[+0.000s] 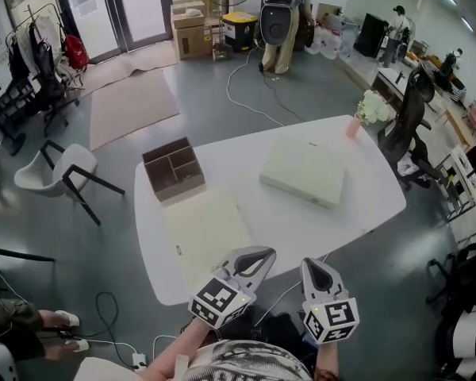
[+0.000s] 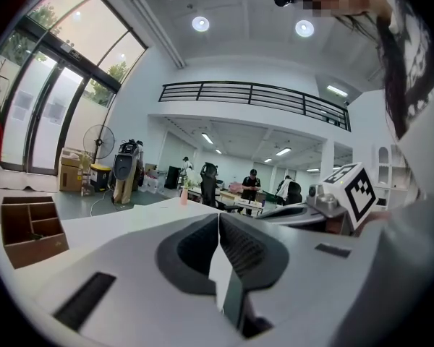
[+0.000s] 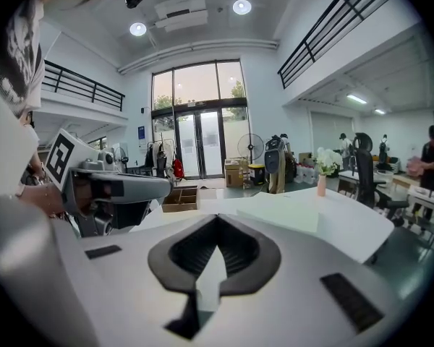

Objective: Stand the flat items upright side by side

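The worktop (image 1: 365,205) reads to me as smooth white with a faint sheen. The box (image 1: 173,169) looks like matt brown cardboard or thin wood. The sheet (image 1: 206,228) and slab (image 1: 303,171) are pale cream and matt. My left claw (image 2: 218,219) and right claw (image 3: 217,219) have matt grey plastic shells. Their pads (image 2: 246,250) are dark and ribbed. The floor (image 1: 222,109) is smooth grey.

Head view: high over the near edge, facing forward and steeply down. The whole white rounded desk (image 1: 369,201) is in frame, not close.

Left gripper view: low, right behind the left tongs (image 2: 218,223), looking across the desk top toward the far work area.

Right gripper view: likewise behind the right tongs (image 3: 217,223), facing the tall glass doors (image 3: 199,147).

All three views share the brown compartmented wooden box (image 1: 173,167).
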Action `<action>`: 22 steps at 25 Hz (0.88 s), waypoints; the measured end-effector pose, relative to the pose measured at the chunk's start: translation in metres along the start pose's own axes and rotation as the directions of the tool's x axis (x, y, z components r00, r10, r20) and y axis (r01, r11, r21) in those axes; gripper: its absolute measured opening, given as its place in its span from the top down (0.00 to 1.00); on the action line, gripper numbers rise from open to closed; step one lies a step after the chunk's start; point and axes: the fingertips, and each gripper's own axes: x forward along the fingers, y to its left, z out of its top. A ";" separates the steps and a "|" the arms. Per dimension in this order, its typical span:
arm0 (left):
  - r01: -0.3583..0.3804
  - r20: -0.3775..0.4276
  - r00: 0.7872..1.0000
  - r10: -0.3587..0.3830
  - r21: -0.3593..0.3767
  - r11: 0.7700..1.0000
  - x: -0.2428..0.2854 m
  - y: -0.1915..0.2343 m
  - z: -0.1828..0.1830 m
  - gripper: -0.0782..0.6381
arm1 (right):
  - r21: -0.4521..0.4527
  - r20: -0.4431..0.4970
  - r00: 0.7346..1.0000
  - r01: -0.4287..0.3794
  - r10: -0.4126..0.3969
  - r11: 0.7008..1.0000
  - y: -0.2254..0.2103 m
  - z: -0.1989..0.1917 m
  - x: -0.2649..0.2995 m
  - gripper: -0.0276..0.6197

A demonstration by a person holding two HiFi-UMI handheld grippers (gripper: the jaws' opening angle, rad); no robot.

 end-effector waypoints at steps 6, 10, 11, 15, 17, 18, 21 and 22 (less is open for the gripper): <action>-0.025 0.011 1.000 0.025 -0.018 1.000 0.004 0.011 0.000 0.87 | -0.027 -0.005 1.000 -0.026 0.026 0.999 -0.009 0.010 0.019 0.96; -0.068 0.014 0.998 0.068 -0.032 0.997 0.011 0.023 0.001 0.87 | -0.042 -0.017 0.997 -0.079 0.078 0.996 -0.013 0.012 0.037 0.96; -0.086 0.013 0.996 0.087 -0.036 0.996 0.013 0.028 0.000 0.87 | -0.045 -0.021 0.995 -0.096 0.095 0.994 -0.016 0.012 0.044 0.96; -0.162 -0.003 0.987 0.162 -0.050 0.985 0.032 0.050 -0.003 0.87 | -0.048 -0.032 0.987 -0.159 0.158 0.986 -0.038 0.014 0.075 0.96; -0.202 -0.006 0.979 0.202 -0.059 0.978 0.048 0.061 -0.001 0.87 | -0.051 -0.041 0.981 -0.189 0.187 0.981 -0.057 0.016 0.092 0.96; -0.224 -0.006 0.974 0.224 -0.065 0.972 0.057 0.067 0.000 0.87 | -0.055 -0.047 0.978 -0.204 0.201 0.977 -0.067 0.017 0.101 0.96; -0.300 -0.002 0.954 0.301 -0.087 0.950 0.084 0.086 0.002 0.87 | -0.072 -0.069 0.967 -0.249 0.245 0.966 -0.099 0.025 0.125 0.96; -0.325 0.004 0.945 0.327 -0.098 0.940 0.092 0.092 0.003 0.87 | -0.077 -0.076 0.963 -0.264 0.258 0.962 -0.109 0.027 0.131 0.96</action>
